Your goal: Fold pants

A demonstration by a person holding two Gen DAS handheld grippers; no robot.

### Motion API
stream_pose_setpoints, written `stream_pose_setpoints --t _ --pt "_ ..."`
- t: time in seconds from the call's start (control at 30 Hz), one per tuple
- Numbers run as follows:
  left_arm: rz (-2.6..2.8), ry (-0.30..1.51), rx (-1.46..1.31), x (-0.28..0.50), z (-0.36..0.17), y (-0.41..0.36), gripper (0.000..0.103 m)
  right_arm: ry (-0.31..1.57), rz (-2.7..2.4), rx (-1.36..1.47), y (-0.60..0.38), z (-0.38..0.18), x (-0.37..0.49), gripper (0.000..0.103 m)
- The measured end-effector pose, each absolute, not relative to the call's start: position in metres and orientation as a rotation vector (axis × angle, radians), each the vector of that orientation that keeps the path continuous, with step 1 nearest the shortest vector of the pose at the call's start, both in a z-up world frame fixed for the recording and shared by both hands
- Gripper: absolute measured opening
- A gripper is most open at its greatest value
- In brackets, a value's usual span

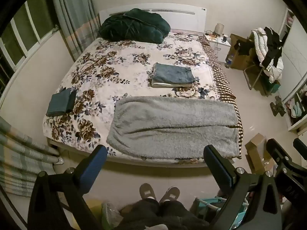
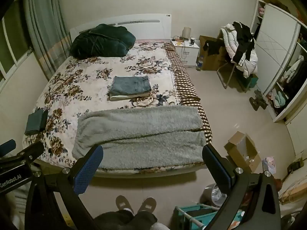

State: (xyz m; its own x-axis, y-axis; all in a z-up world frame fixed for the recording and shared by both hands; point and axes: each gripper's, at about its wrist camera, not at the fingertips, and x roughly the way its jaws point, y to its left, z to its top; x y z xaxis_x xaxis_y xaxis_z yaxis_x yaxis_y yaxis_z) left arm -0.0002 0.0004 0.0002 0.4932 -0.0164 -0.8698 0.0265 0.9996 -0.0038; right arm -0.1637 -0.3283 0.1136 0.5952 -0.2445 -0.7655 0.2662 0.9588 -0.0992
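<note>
Grey fleece pants [image 1: 172, 122] [image 2: 140, 128] lie spread flat across the foot of the bed, folded lengthwise, with the waist end to the left. My left gripper [image 1: 155, 151] hangs open above the bed's near edge, its blue pads [image 1: 92, 170] wide apart and holding nothing. My right gripper [image 2: 153, 149] is likewise open and empty over the same edge. Each gripper shows at the side of the other's view. Neither touches the pants.
A folded stack topped by jeans [image 1: 172, 74] sits mid-bed and a dark green folded item [image 1: 61, 101] near the left edge. A dark duvet [image 1: 134, 25] lies at the headboard. A cardboard box [image 2: 241, 151], teal rack [image 2: 201, 212] and the person's slippers [image 2: 136, 203] are on the floor.
</note>
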Motion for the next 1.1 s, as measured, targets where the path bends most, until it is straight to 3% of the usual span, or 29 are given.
stream_pose_setpoints --t 0.87,1.1 --pt "-0.02 1.049 0.016 -0.001 0.001 0.0 0.103 0.872 -0.292 0.029 -0.324 0.121 -0.168 0.103" --pt "-0.022 1.046 0.017 0.007 0.023 0.0 0.103 0.871 -0.29 0.029 -0.323 0.123 -0.169 0.103"
